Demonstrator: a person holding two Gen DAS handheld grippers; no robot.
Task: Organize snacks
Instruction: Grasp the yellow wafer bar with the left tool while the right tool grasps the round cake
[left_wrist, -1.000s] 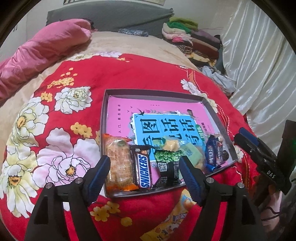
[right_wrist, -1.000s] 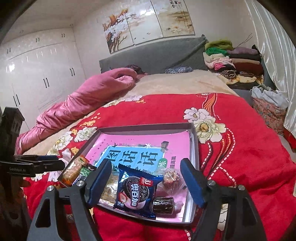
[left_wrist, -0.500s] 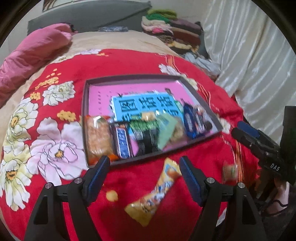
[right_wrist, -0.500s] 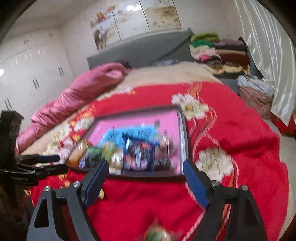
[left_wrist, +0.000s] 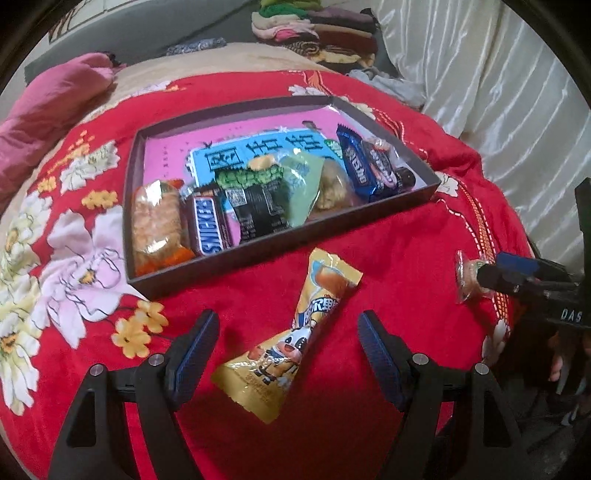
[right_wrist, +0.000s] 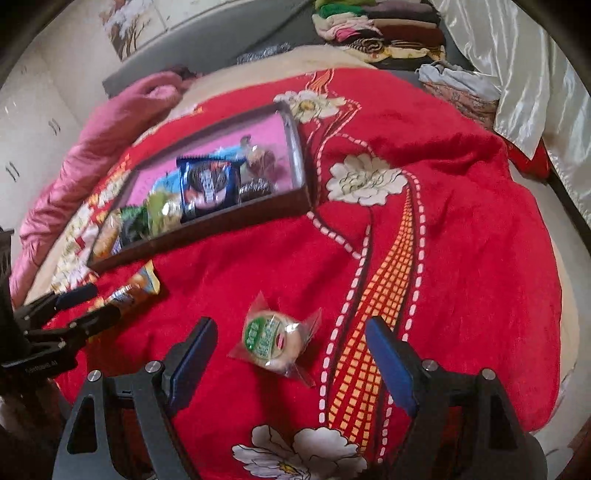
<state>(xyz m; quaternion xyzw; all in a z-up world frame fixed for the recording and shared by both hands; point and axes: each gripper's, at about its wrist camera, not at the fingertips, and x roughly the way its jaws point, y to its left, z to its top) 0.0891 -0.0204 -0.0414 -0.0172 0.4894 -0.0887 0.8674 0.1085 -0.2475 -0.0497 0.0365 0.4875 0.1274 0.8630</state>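
A shallow dark box (left_wrist: 284, 236) on the red bedspread holds several snacks: an orange cracker pack (left_wrist: 157, 221), a Snickers bar (left_wrist: 207, 225), a green-black pack (left_wrist: 258, 199) and a blue cookie pack (left_wrist: 360, 164). A yellow snack bar (left_wrist: 295, 332) lies in front of the box, between the fingers of my open left gripper (left_wrist: 288, 350). A small round wrapped cake (right_wrist: 271, 338) lies between the fingers of my open right gripper (right_wrist: 291, 350). It also shows in the left wrist view (left_wrist: 467, 278). The box also shows in the right wrist view (right_wrist: 207, 229).
A pink quilt (left_wrist: 48, 103) lies at the bed's far left. Folded clothes (left_wrist: 317, 29) are stacked at the back. White curtains (left_wrist: 498, 92) hang on the right. The red floral bedspread (right_wrist: 461, 221) stretches to the right of the box.
Both grippers have drawn back from the box and lowered. The yellow bar now sits between my left fingers and the round cake between my right fingers.
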